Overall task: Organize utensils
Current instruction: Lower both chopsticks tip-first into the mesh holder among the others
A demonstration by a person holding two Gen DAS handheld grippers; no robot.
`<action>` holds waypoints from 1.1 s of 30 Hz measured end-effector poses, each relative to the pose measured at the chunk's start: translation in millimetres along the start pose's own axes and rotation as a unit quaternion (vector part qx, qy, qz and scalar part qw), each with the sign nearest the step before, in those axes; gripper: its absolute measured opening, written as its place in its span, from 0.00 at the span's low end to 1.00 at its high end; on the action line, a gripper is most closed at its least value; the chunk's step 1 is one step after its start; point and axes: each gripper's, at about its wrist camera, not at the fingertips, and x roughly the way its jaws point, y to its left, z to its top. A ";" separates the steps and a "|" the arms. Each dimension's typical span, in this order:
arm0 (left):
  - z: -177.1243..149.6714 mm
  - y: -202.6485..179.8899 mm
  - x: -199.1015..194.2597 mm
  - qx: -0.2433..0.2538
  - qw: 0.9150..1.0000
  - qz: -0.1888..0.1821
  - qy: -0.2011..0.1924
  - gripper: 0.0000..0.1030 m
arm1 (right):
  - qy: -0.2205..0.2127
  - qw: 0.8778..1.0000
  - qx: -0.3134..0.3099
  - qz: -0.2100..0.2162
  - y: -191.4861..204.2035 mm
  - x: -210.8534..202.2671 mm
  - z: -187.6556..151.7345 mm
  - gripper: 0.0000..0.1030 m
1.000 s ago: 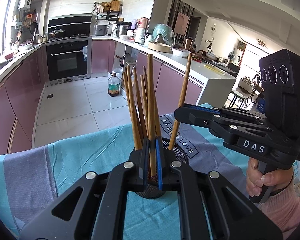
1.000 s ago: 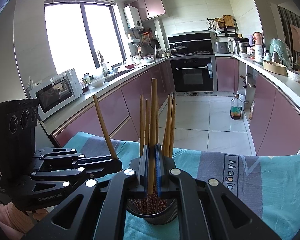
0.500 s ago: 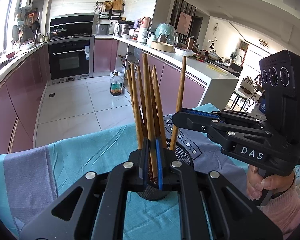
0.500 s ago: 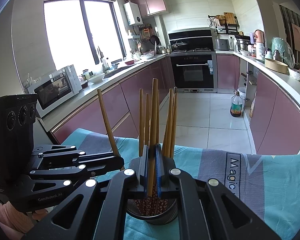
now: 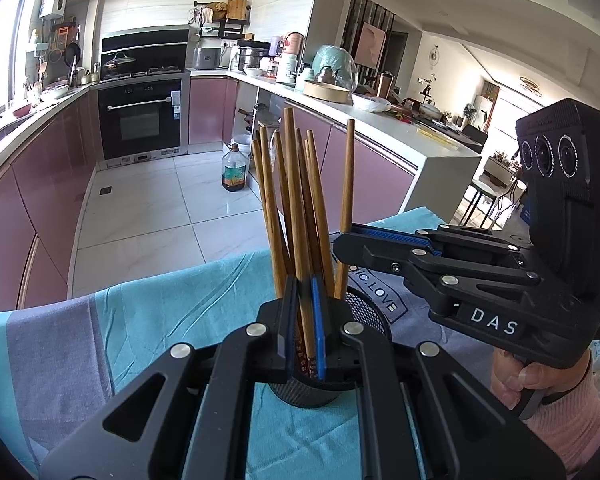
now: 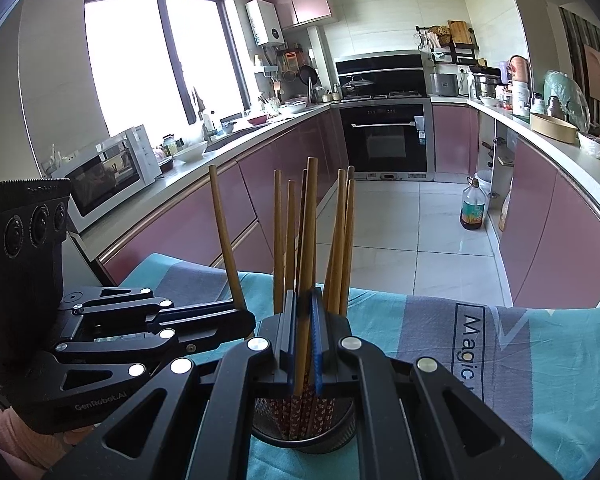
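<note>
Two chopsticks pinched upright over the mesh cup (image 5: 364, 312), one by left gripper (image 5: 306, 320), one by right gripper (image 6: 306, 332); step: dropping them in; next: lower tips inside rim, then release.

The left tongs (image 5: 307, 328) point forward and downward, their 2 fingers (image 5: 319, 320) pinched together on 1 chopstick (image 5: 298, 220). The right tongs (image 6: 305, 336) point the same way, clamped on another stick (image 6: 309, 240). A hand (image 5: 512, 380) in a pink sleeve (image 5: 572, 424) grips the right handle.

2 close wrist views, shared chopstick holder (image 5: 364, 312)
</note>
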 end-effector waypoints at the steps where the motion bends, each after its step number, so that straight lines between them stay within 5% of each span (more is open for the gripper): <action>1: 0.3 0.3 0.8 -0.001 1.000 0.000 0.000 0.08 | 0.000 1.000 0.000 0.000 1.1 0.7 -0.6 0.05; 33: 7.0 4.5 31.6 -0.012 1.000 0.004 0.024 0.08 | 0.008 1.000 0.019 -0.005 -6.7 23.4 5.9 0.06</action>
